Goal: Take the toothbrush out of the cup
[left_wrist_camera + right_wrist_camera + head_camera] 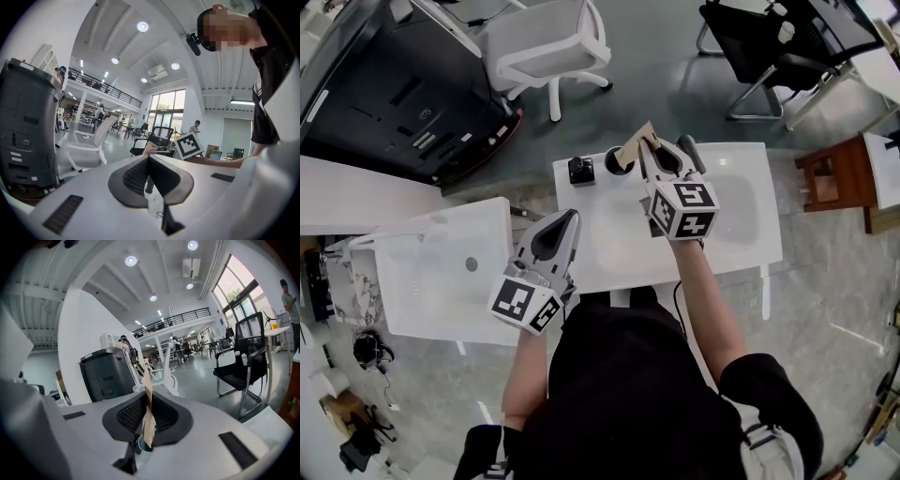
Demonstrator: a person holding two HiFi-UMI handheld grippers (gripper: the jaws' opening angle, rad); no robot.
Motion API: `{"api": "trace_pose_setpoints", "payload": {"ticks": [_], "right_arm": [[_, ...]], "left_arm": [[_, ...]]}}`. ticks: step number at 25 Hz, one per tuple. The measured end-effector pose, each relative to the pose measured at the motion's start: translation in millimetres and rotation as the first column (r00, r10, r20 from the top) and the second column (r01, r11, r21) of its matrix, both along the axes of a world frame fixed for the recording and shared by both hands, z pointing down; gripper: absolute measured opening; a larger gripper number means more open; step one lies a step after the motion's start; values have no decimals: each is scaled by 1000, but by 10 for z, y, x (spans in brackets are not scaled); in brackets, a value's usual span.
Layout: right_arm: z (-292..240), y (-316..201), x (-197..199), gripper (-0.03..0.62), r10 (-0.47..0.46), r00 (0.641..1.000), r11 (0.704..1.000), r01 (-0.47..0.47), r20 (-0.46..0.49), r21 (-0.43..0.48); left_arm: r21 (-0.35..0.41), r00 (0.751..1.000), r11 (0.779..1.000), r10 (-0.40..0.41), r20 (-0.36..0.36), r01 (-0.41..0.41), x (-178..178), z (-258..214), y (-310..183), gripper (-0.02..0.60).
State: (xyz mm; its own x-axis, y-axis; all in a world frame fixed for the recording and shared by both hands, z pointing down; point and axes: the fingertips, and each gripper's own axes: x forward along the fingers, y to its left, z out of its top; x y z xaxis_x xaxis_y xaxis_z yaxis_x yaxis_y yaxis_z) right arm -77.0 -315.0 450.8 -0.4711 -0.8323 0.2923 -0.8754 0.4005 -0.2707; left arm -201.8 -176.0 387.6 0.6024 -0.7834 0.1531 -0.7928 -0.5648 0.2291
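Toothbrush (634, 148), paper-wrapped, is pinched in the right tool (148, 401) just above the black cup (619, 161) on the worktop (731, 220), mid-extraction; next needs a straight lift clear of the rim; left tool (149, 161) jaws together, empty.

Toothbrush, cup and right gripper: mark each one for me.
Toothbrush (633, 148): head view, middle of its tan wrapper.
Cup (608, 162): head view, left rim of its dark mouth.
Right gripper (148, 400): right gripper view, between its fingertips, shut on the toothbrush.

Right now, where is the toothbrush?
Head view, centre top: the paper-wrapped toothbrush is pinched in the right tongs, over the black cup on the white table.
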Motion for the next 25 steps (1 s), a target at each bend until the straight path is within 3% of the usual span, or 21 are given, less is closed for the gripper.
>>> {"api": "trace_pose_setpoints", "payload": {"ticks": [12, 25], "right_arm": [[-837, 383, 98, 52, -176, 983, 973, 166, 49, 164], [-1114, 864, 280, 52, -332, 941, 924, 309, 72, 227]], "left_arm": [[91, 996, 991, -93, -6, 94, 288, -270, 103, 14], [130, 987, 979, -159, -17, 160, 534, -353, 211, 14]]}}
